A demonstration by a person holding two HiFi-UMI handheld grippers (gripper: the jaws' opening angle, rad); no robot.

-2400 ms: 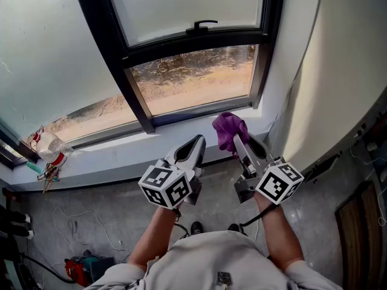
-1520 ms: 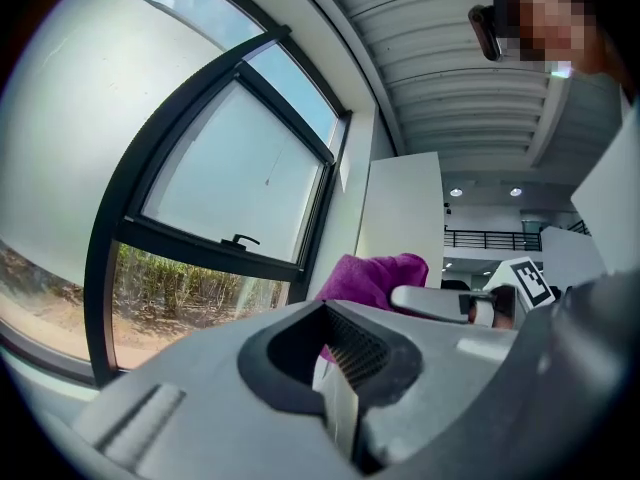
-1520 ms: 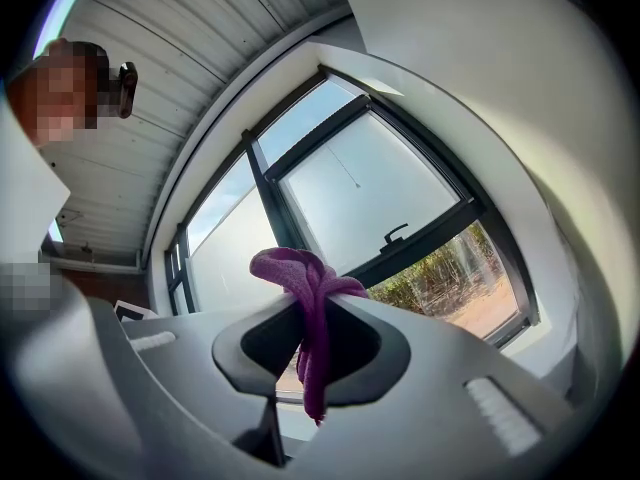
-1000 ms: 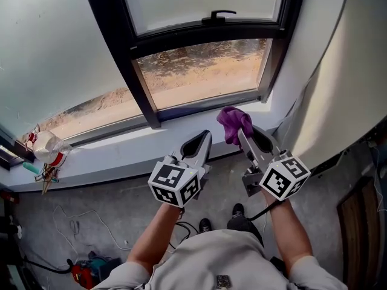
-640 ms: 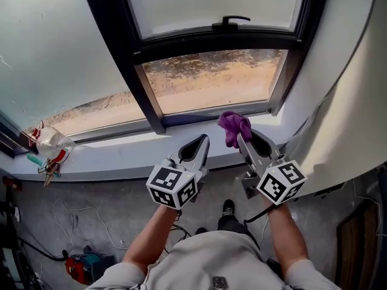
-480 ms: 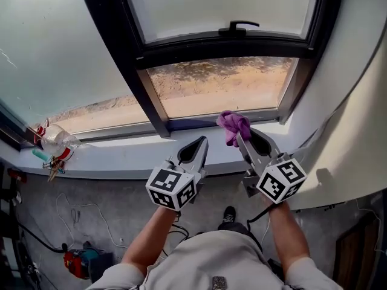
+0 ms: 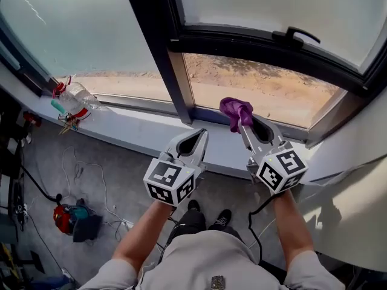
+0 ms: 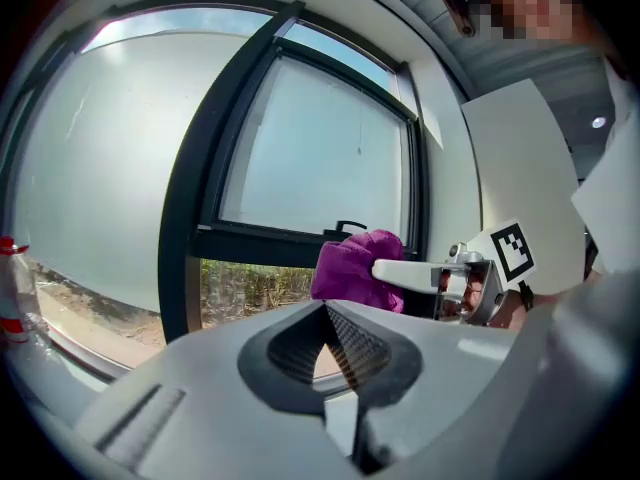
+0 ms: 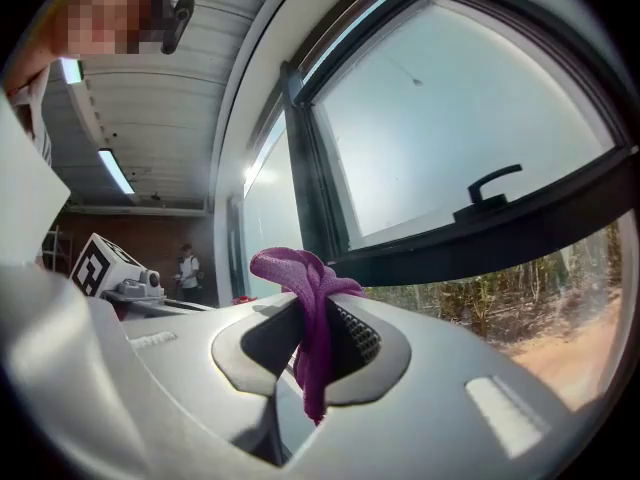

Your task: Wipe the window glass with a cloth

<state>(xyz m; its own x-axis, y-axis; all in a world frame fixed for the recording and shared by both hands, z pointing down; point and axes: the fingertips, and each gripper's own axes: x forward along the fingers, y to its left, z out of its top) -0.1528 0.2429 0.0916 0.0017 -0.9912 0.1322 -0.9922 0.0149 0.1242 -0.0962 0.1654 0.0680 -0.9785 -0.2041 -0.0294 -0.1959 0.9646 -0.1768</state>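
A purple cloth (image 7: 236,112) is bunched at the tip of my right gripper (image 7: 244,124), whose jaws are shut on it; in the right gripper view the cloth (image 9: 308,298) hangs down between the pads. My left gripper (image 7: 199,137) hovers beside it over the sill, jaws shut with nothing between them (image 8: 327,313). The window glass (image 7: 254,89) lies just ahead of both, in a black frame (image 7: 178,83) with a handle (image 7: 296,36) on the upper sash. The left gripper view shows the cloth (image 8: 355,268) and the right gripper to its right.
A white sill (image 7: 133,128) runs under the window. A clear plastic bottle with a red label (image 7: 75,95) and small items (image 7: 68,121) lie at its left end. Cables (image 7: 78,174) and a red tool (image 7: 63,213) are on the grey floor below. A pale wall (image 7: 357,186) stands at right.
The head view has swung so the window now slants to the right and more floor shows at left. Both grippers keep their places side by side, cloth still held.
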